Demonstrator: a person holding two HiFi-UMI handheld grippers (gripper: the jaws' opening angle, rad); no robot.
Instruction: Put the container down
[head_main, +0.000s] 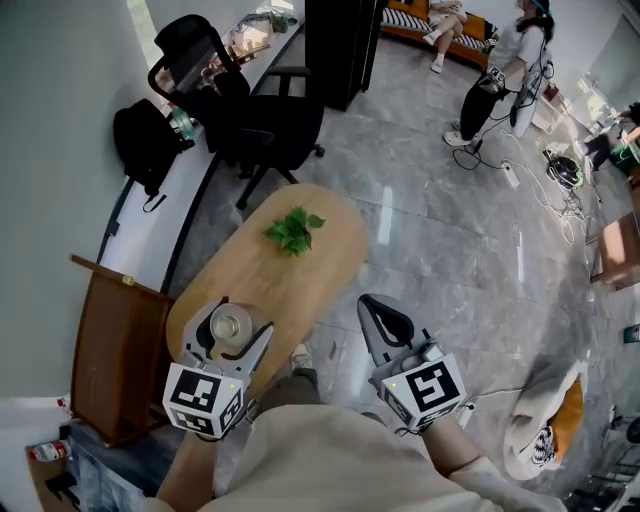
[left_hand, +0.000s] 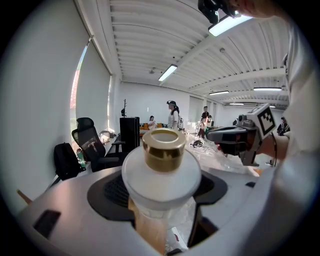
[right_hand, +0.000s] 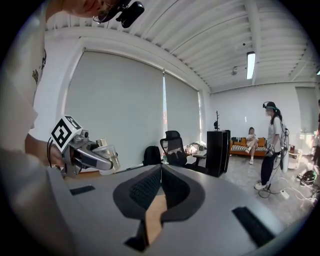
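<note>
The container (head_main: 232, 326) is a clear jar with a white shoulder and a gold cap. It is held upright over the near end of the oval wooden table (head_main: 300, 275), with my left gripper (head_main: 234, 336) shut on it. In the left gripper view the container (left_hand: 162, 152) fills the centre, and the left gripper (left_hand: 162, 192) clamps it below the shoulder. My right gripper (head_main: 374, 306) hovers off the table's right edge over the floor, its jaws shut with nothing between them. The right gripper view shows the right gripper (right_hand: 161, 170) closed and the container (right_hand: 106, 150) at far left.
A green leafy sprig (head_main: 293, 230) lies mid-table. Beyond the table are a black office chair (head_main: 268, 120), a backpack (head_main: 145, 145) and a dark cabinet (head_main: 340, 45). A wooden stand (head_main: 115, 350) sits left. People (head_main: 510, 70) and cables (head_main: 560, 170) are at far right.
</note>
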